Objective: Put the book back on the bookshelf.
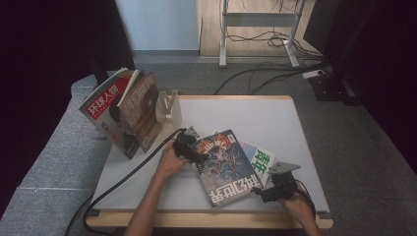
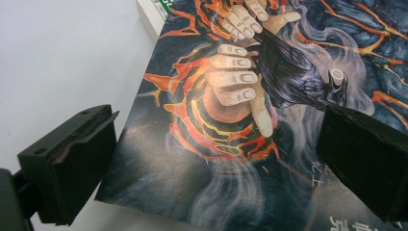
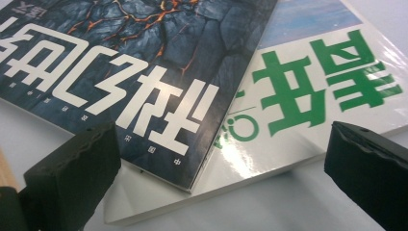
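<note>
A dark magazine (image 1: 223,166) with orange cracks and white characters lies on the table, partly over a white magazine (image 1: 259,162) with green characters. My left gripper (image 1: 194,155) stands open at the dark magazine's far left corner, its jaws straddling the cover (image 2: 231,144). My right gripper (image 1: 261,191) is open at the near right, facing the corners of the dark magazine (image 3: 159,96) and the white magazine (image 3: 298,96).
Two magazines (image 1: 123,108) lean upright against a clear bookend (image 1: 167,109) at the table's back left. The white tabletop (image 1: 255,115) has free room at the back right. Cables (image 1: 275,39) and desk legs lie on the floor beyond.
</note>
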`<act>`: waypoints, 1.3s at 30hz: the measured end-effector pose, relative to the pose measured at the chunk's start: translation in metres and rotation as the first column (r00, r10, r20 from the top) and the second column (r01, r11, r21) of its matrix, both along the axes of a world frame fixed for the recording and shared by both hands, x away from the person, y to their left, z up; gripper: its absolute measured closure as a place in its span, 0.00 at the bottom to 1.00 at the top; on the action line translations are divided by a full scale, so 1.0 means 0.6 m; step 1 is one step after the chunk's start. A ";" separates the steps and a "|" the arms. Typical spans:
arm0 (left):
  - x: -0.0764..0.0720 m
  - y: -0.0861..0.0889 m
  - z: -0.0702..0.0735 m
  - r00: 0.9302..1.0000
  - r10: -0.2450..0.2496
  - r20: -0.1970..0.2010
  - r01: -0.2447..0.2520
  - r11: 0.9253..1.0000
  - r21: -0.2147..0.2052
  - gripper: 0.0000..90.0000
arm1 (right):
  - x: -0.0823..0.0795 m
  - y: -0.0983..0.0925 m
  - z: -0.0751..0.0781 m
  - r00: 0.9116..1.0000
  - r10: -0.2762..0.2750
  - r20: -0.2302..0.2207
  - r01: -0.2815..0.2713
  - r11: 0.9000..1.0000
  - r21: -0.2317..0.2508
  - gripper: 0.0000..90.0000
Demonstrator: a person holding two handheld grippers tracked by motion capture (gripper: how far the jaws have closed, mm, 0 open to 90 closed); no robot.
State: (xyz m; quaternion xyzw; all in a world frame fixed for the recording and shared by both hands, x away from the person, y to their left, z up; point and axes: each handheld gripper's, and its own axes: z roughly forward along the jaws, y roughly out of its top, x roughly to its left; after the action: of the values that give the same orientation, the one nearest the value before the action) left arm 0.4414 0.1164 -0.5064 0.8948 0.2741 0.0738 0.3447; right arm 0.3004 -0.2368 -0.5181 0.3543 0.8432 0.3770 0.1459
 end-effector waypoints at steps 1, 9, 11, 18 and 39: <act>-0.002 0.000 0.001 1.000 0.003 0.002 -0.003 1.000 0.005 0.01 | 0.000 -0.001 0.000 1.000 -0.003 0.000 0.003 1.000 -0.001 0.00; -0.011 0.005 0.001 1.000 0.010 -0.011 -0.010 1.000 0.008 0.00 | 0.007 -0.011 0.001 1.000 -0.028 0.005 0.028 1.000 -0.005 0.00; -0.014 0.007 0.001 1.000 0.012 -0.018 -0.012 1.000 0.006 0.00 | 0.009 -0.013 0.001 0.999 -0.035 0.008 0.036 0.999 -0.007 0.00; -0.026 0.011 0.003 1.000 0.013 -0.016 -0.013 1.000 0.017 0.00 | 0.019 -0.024 0.000 0.998 -0.068 0.004 0.068 0.998 -0.005 0.00; -0.045 0.022 0.002 0.999 0.023 -0.033 -0.022 1.000 0.012 0.00 | 0.072 -0.047 -0.001 0.987 -0.163 0.009 0.163 0.987 0.000 0.00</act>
State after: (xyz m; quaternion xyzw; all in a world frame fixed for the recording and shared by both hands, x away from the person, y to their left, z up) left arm 0.4146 0.1295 -0.5054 0.8948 0.2895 0.0645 0.3339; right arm 0.3437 -0.2652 -0.5185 0.4204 0.8109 0.3650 0.1803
